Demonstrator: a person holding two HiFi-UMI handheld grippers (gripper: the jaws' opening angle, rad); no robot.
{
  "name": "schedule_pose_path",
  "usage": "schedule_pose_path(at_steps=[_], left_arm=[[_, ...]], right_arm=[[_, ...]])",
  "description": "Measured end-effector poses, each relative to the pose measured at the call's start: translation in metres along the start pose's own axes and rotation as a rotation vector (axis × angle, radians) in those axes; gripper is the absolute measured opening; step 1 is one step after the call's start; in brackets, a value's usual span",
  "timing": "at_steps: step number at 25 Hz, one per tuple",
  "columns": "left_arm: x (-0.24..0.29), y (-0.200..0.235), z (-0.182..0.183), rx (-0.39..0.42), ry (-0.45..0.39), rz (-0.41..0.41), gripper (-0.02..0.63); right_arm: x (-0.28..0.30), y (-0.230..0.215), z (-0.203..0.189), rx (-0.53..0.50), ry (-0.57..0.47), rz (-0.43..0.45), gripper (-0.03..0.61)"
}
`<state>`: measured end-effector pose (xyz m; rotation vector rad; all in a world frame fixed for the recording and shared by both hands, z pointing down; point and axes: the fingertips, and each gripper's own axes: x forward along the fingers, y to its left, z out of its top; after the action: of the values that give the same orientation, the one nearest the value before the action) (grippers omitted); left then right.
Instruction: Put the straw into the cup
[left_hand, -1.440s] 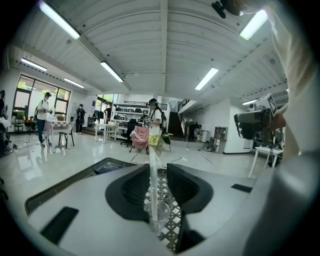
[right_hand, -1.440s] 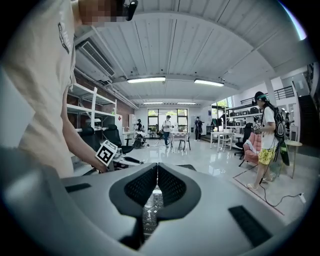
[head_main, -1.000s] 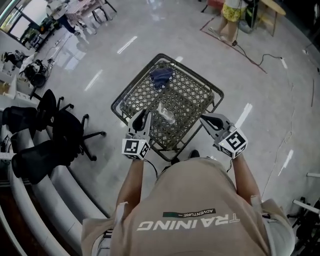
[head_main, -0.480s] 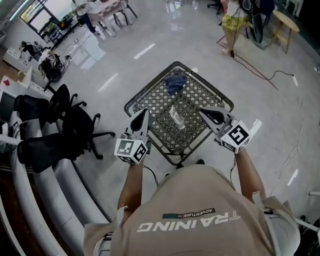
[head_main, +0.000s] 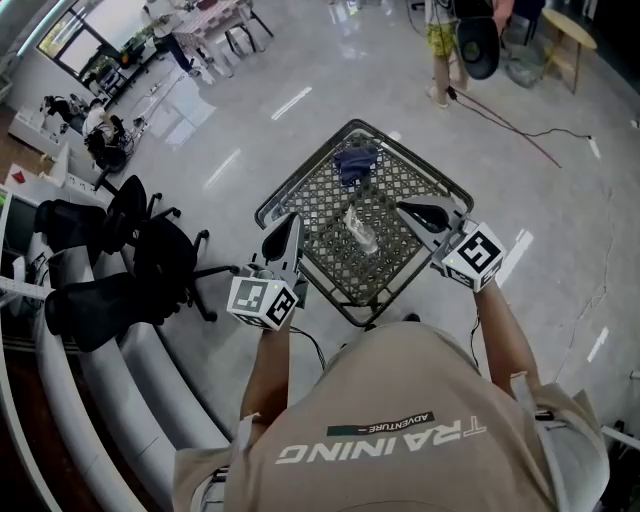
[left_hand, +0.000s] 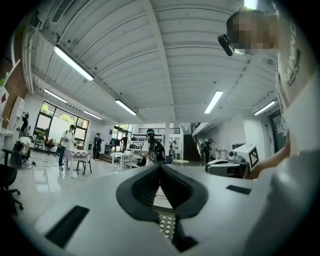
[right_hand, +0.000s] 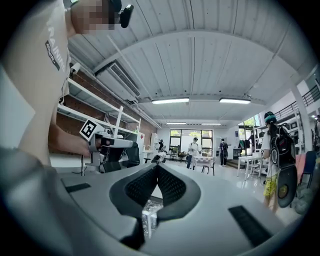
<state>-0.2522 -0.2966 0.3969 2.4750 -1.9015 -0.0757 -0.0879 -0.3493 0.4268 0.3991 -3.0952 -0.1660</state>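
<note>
A small black mesh table (head_main: 395, 270) stands in front of me. A clear crinkled plastic item (head_main: 360, 228), possibly the cup, lies near its middle, and a dark blue bundle (head_main: 355, 160) sits at its far end. I cannot make out a straw. My left gripper (head_main: 289, 224) hovers over the table's left edge, jaws shut and empty, tips together in the left gripper view (left_hand: 160, 166). My right gripper (head_main: 406, 209) is held over the right edge, also shut and empty (right_hand: 157, 167). Below its jaws the right gripper view shows the clear plastic (right_hand: 148, 211).
Black office chairs (head_main: 150, 260) and a curved white bench (head_main: 120, 400) are to the left. A person (head_main: 440, 40) stands at the far end, with a cable (head_main: 520, 125) running across the shiny floor. Each gripper shows in the other's view (left_hand: 232, 165) (right_hand: 107, 141).
Both grippers have lifted slightly and spread to the table's sides, still shut. The head view has shifted so the table sits higher in the frame. The person at the back has moved left.
</note>
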Motion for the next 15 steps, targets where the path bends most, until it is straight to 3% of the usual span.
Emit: schedule_pose_path(at_steps=[15], left_arm=[[0.009, 0.005, -0.031, -0.059, 0.054, -0.026, 0.017]], right_arm=[[-0.008, -0.003, -0.022, 0.034, 0.024, -0.035, 0.018]])
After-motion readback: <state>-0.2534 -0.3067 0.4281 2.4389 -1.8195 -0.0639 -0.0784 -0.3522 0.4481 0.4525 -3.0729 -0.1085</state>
